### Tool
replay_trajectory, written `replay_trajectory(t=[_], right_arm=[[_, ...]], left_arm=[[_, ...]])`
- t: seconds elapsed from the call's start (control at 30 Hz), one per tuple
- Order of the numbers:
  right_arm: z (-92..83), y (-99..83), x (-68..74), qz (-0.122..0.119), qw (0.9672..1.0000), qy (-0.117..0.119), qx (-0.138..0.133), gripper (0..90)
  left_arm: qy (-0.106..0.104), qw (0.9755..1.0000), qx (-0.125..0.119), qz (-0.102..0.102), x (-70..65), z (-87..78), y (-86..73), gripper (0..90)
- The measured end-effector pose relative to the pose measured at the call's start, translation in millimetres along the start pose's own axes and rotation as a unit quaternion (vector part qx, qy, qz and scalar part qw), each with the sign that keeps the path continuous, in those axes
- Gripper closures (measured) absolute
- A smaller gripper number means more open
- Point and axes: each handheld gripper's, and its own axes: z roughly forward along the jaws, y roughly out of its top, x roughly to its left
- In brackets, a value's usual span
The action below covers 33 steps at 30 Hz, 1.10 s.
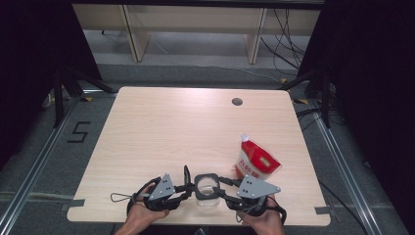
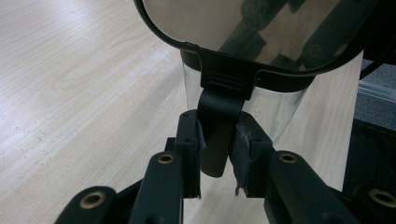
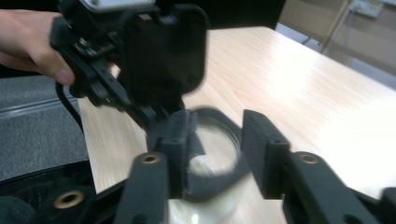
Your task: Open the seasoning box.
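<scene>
A: High view first: one clear jar [image 1: 206,192] with a black-rimmed lid [image 1: 206,182] stands at the near edge of the bench [image 1: 161,127], between the two grippers. One red and white pouch [image 1: 255,160] lies near it, toward the right edge.

B: And the left gripper [image 1: 185,188]?

A: Left gripper view has its fingers [image 2: 189,140] clamped on the lid's black latch tab [image 2: 218,128], so it steadies the jar.

B: The right gripper [image 1: 221,190]?

A: Right gripper view shows its fingers [image 3: 261,140] apart, standing either side of the lid rim without pressing it. The frame is blurred, so exact contact is hard to tell.

B: So which step?

A: I'd judge the lid is being worked at, probably its clasps. Next the right gripper needs a fresh hold while the left keeps the jar from tipping.
</scene>
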Motion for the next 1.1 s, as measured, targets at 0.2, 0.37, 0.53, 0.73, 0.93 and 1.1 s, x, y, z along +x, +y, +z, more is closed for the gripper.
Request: replay_trajectory(t=[0.2, 0.37, 0.53, 0.73, 0.93, 1.1], right_arm=[[-20.0, -17.3, -6.0, 0.046, 0.9986, -0.026, 0.007, 54.1], [-31.3, -29.6, -10.7, 0.053, 0.9978, -0.037, 0.013, 50.1], [-42.8, -37.4, -12.3, 0.064, 0.9964, -0.053, 0.017, 46.9], [-54.8, -45.8, -12.5, 0.1, 0.9931, -0.055, 0.026, 45.2], [-65.8, -54.1, -15.1, 0.116, 0.9896, -0.08, 0.03, 43.8], [-74.4, -61.2, -19.3, 0.132, 0.9864, -0.089, 0.04, 41.9]], left_arm=[[0.008, 0.9999, 0.006, 0.012, 0.0, -2.2, -0.1, 72.9], [0.007, 1.0, 0.001, 0.001, -1.7, -1.8, -0.5, 72.8], [0.008, 0.9999, 0.009, 0.003, -3.9, -4.0, -0.6, 72.7], [0.001, 0.9999, 0.004, -0.01, -6.3, -4.6, -1.7, 71.4], [-0.001, 0.9997, 0.008, -0.023, -5.9, -7.4, -2.1, 55.7], [0.002, 0.9994, 0.001, -0.033, -6.8, -13.0, -3.0, 40.6]])
